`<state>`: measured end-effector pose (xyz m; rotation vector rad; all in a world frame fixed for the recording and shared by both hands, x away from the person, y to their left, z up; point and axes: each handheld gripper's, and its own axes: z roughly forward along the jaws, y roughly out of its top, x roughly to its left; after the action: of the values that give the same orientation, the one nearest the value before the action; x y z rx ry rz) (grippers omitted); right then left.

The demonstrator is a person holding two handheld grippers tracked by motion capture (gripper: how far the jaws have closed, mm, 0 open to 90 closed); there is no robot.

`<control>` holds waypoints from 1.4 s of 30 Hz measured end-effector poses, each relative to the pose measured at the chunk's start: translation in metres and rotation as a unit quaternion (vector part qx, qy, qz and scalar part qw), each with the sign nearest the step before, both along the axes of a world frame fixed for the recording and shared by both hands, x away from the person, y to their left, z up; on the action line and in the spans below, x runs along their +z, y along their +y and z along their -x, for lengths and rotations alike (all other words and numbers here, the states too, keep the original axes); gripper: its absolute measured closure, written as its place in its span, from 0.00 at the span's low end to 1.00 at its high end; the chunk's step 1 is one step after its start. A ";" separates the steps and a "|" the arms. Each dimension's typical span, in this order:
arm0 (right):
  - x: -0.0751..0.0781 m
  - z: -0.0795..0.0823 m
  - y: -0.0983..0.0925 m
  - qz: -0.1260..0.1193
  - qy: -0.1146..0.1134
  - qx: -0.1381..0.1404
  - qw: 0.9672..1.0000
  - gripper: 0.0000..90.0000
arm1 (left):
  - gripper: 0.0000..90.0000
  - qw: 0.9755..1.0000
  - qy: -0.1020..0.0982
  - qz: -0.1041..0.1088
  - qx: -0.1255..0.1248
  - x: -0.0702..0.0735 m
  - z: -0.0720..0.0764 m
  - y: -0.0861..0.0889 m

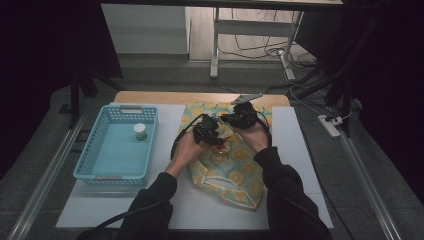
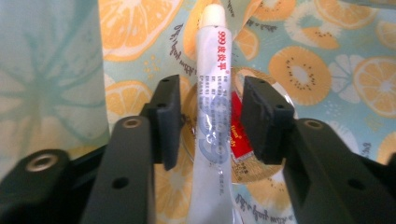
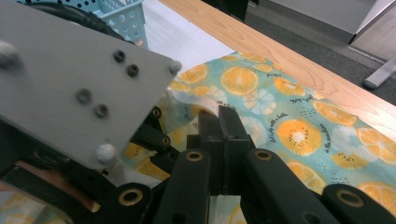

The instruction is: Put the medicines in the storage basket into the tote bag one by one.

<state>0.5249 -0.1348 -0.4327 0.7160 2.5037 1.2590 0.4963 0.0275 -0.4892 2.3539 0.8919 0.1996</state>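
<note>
A white tube (image 2: 212,93) with red print and a pale cap lies between the jaws of my left gripper (image 2: 210,116). There is a small gap on each side, so the pads (image 2: 168,116) do not press it and the gripper is open. Under the tube sits a round item with a red label (image 2: 240,135), on the orange-slice patterned cloth bag (image 1: 235,175). My right gripper (image 3: 219,116) is shut, pinching a fold of the bag's cloth (image 3: 289,121) at its far end. In the high view both grippers, left (image 1: 216,135) and right (image 1: 235,120), meet over the bag's upper half.
A light blue basket (image 1: 85,160) stands at the left on the white mat, with a small white-capped jar (image 1: 140,131) inside. The wooden table edge (image 3: 280,51) runs behind the bag. In the right gripper view, the left gripper's grey plate (image 3: 79,79) is close on the left.
</note>
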 end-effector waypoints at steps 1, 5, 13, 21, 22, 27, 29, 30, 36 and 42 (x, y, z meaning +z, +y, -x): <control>0.000 0.000 0.000 0.000 0.000 0.000 1.000 1.00 | 0.61 1.000 0.001 0.001 -0.001 0.002 0.001 0.000; -0.001 0.000 -0.001 0.001 -0.001 -0.001 1.000 1.00 | 0.55 1.000 0.006 0.015 0.001 0.008 0.004 0.004; 0.000 0.000 -0.001 0.001 -0.001 0.000 1.000 1.00 | 0.38 0.999 0.009 0.049 -0.019 0.020 0.014 0.011; 0.000 0.001 -0.001 0.002 0.004 -0.001 1.000 1.00 | 0.23 0.999 0.008 0.051 -0.006 0.033 0.026 0.019; 0.000 0.001 -0.001 0.003 0.004 -0.001 1.000 1.00 | 0.21 0.998 0.010 0.055 -0.004 0.033 0.027 0.021; 0.001 0.001 -0.001 0.005 0.005 -0.001 1.000 1.00 | 0.12 0.998 0.012 0.063 0.008 0.035 0.033 0.031; 0.001 0.001 0.000 0.005 0.005 0.000 1.000 1.00 | 0.10 0.997 0.019 0.076 0.007 0.036 0.034 0.038; 0.001 0.001 0.000 0.006 0.005 0.000 1.000 1.00 | 0.08 0.996 0.021 0.081 0.005 0.036 0.035 0.041; -0.001 0.001 0.001 0.006 0.007 0.000 1.000 1.00 | 0.04 0.996 0.025 0.089 -0.010 0.036 0.039 0.055; -0.001 0.001 0.002 0.008 0.007 0.001 1.000 1.00 | 0.04 0.996 0.025 0.081 -0.016 0.036 0.044 0.066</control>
<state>0.5235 -0.1327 -0.4341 0.7221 2.5230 1.2384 0.4521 0.0940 -0.4528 2.2300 0.8595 0.0529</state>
